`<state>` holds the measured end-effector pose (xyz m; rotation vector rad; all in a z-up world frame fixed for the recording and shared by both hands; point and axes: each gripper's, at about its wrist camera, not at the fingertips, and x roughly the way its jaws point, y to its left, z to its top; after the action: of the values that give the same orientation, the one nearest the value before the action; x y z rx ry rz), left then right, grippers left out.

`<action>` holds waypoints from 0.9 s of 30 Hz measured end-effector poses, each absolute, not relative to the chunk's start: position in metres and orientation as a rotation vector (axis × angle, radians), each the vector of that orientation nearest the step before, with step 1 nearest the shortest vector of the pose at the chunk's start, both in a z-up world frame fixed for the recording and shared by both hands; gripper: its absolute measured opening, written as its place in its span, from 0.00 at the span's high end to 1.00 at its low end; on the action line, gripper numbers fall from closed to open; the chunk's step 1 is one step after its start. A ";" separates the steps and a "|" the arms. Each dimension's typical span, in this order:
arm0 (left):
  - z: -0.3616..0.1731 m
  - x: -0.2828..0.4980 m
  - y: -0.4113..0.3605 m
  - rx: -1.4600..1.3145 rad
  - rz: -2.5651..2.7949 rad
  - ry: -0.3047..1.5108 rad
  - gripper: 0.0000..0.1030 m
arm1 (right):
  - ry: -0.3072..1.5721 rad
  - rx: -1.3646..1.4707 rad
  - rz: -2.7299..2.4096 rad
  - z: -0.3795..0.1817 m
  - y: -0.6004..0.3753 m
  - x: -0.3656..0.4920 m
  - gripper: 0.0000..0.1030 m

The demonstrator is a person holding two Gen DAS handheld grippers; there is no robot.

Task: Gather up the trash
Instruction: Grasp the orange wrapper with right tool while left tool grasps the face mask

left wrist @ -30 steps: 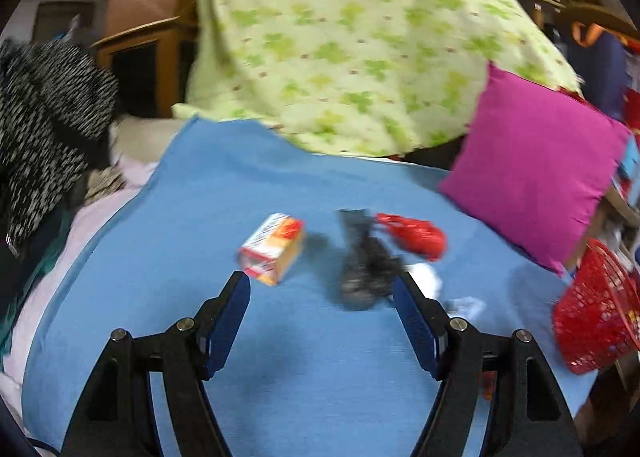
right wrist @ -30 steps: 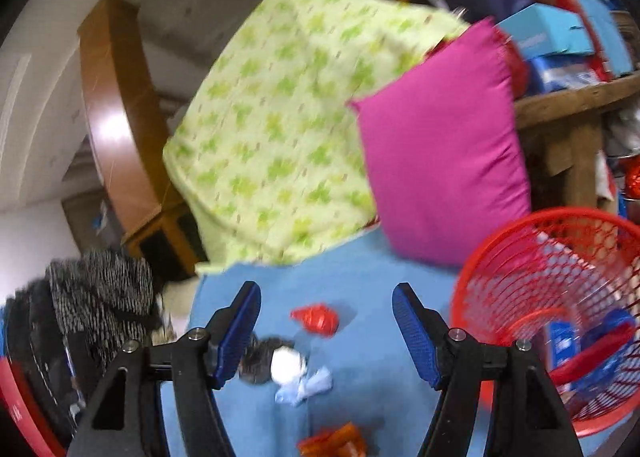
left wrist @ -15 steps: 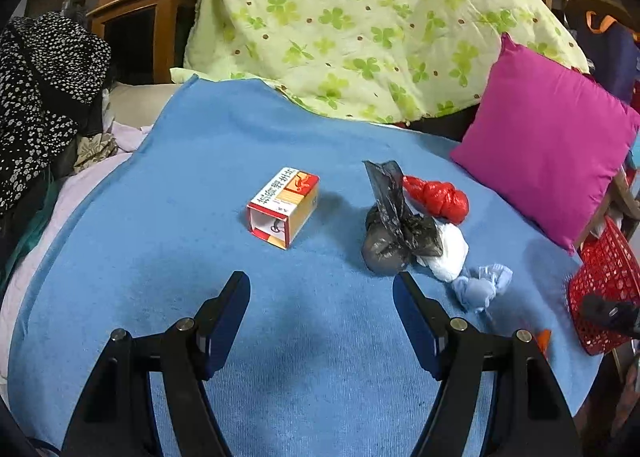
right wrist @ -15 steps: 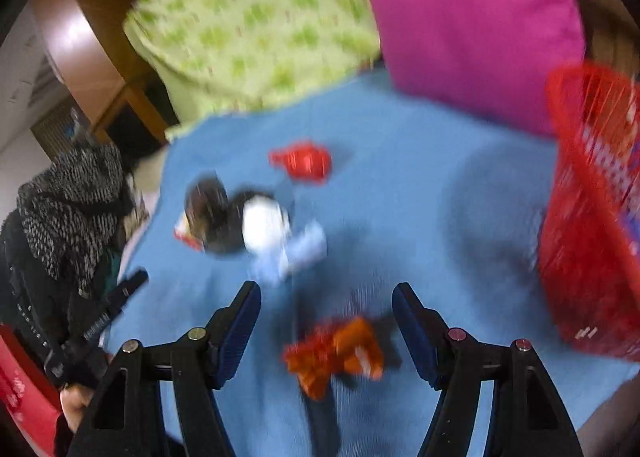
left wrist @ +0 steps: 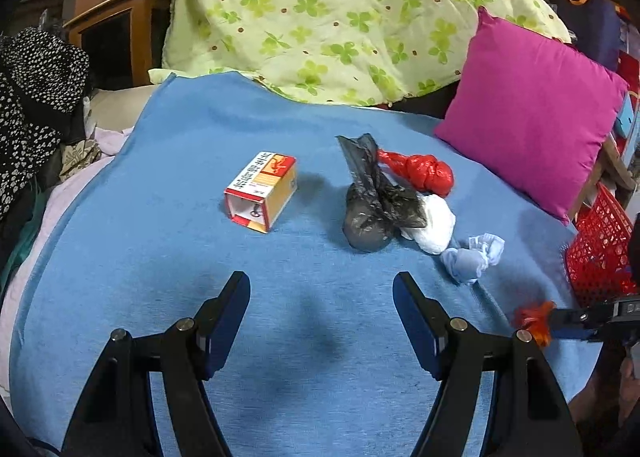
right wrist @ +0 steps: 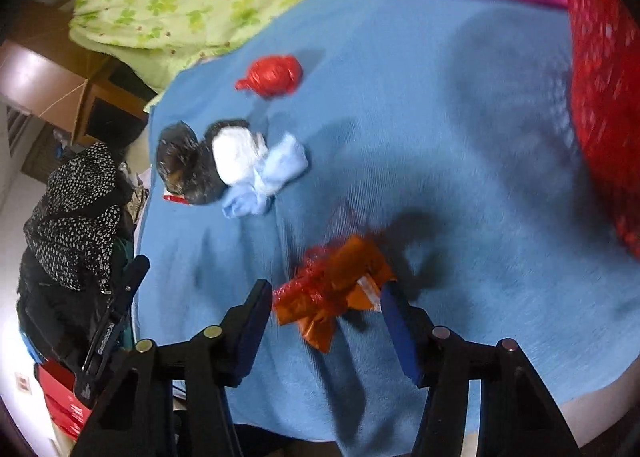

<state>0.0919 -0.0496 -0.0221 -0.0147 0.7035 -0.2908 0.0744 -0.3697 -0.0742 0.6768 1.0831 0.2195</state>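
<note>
The only writing in sight is on the small carton (left wrist: pixel 262 190) lying on the blue blanket (left wrist: pixel 200 129): dark characters run along its white top panel beside a red and orange design, but they are too small to read, and its open end faces the near side. In the left wrist view the left gripper (left wrist: pixel 321 311) hovers over bare blanket with its jaws wide apart and nothing between them; the carton lies beyond its left finger, and the knotted black plastic bag (left wrist: pixel 374 203) lies beyond its right finger, both apart from it. Touching the black bag on the right is a white wad (left wrist: pixel 434 225), with a knotted red bag (left wrist: pixel 422 173) just behind and a crumpled pale blue piece (left wrist: pixel 472 259) just beside the wad on the near right. In the right wrist view the right gripper (right wrist: pixel 326 303) has just been closing, and a crumpled orange and red foil wrapper (right wrist: pixel 334 283) sits between its blue pads (right wrist: pixel 256 321); the left pad looks to be at the wrapper's edge while a thin gap shows at the right pad, so it does not yet pinch the wrapper. The red mesh basket (right wrist: pixel 600 89) stands at the right edge of the blanket, near a magenta cushion (left wrist: pixel 532 113), with a green clover-print quilt (left wrist: pixel 320 9) heaped at the far end.
</note>
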 end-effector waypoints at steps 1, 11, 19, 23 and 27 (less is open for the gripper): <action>-0.022 0.092 -0.051 -0.014 -0.295 0.704 0.28 | 1.106 0.694 0.207 -0.080 -0.369 0.077 0.42; -0.023 0.089 -0.070 -0.010 -0.346 0.716 0.28 | 1.040 0.524 0.169 -0.072 -0.345 0.086 0.69; -0.026 0.094 -0.087 -0.029 -0.428 0.732 0.28 | 0.855 0.391 0.030 -0.045 -0.354 0.085 0.71; -0.031 0.104 -0.109 -0.034 -0.493 0.753 0.28 | 0.811 0.391 0.013 -0.038 -0.361 0.090 0.71; -0.038 0.114 -0.135 -0.011 -0.539 0.768 0.28 | 0.856 0.406 -0.021 -0.047 -0.368 0.102 0.71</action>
<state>0.1139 -0.1353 -0.0380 -0.0105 0.7683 -0.5394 0.1018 -0.3676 -0.0470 0.4062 0.8557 -0.0214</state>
